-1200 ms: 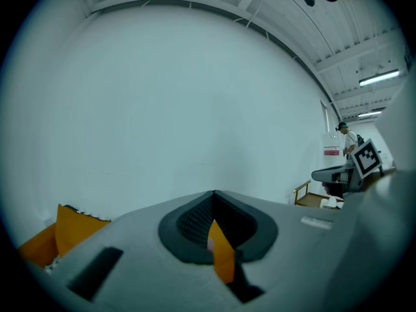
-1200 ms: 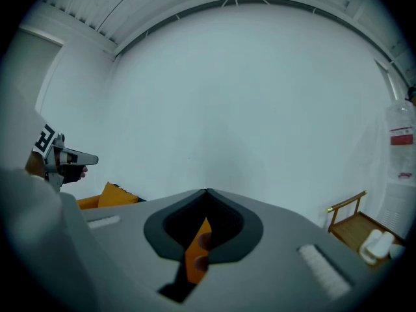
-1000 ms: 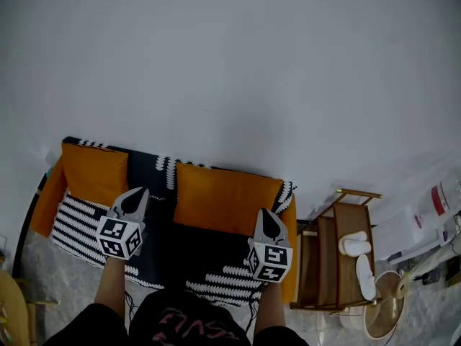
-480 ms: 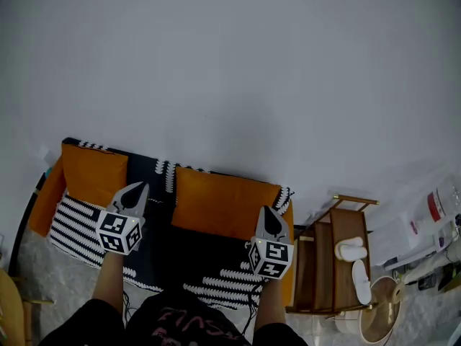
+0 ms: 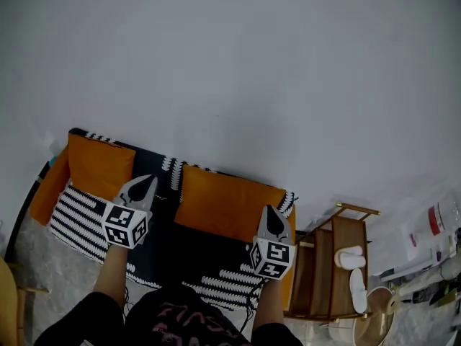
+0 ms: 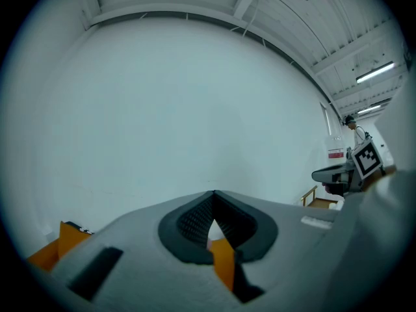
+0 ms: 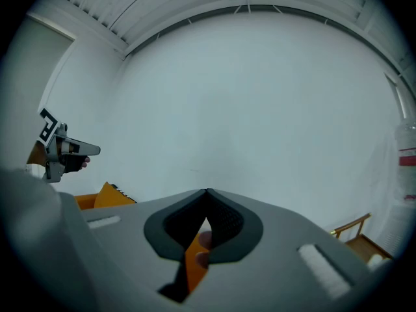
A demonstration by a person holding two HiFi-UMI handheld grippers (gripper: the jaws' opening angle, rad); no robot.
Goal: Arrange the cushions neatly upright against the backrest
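Two orange cushions stand upright against the backrest of a sofa draped in a black-and-white throw. The left cushion is near the left armrest and the wider right cushion is right of centre. My left gripper hovers shut in front of the gap between them, holding nothing. My right gripper is shut and empty at the right cushion's right end. Orange cushion fabric shows behind the left gripper. More of the cushion fabric shows behind the right gripper.
A bare white wall rises behind the sofa. A wooden side rack holding white slippers stands right of the sofa, with bottles and papers further right. The sofa's orange armrests flank the seat.
Both grippers have lifted a little toward the backrest, still shut. The cushions stay where they were.
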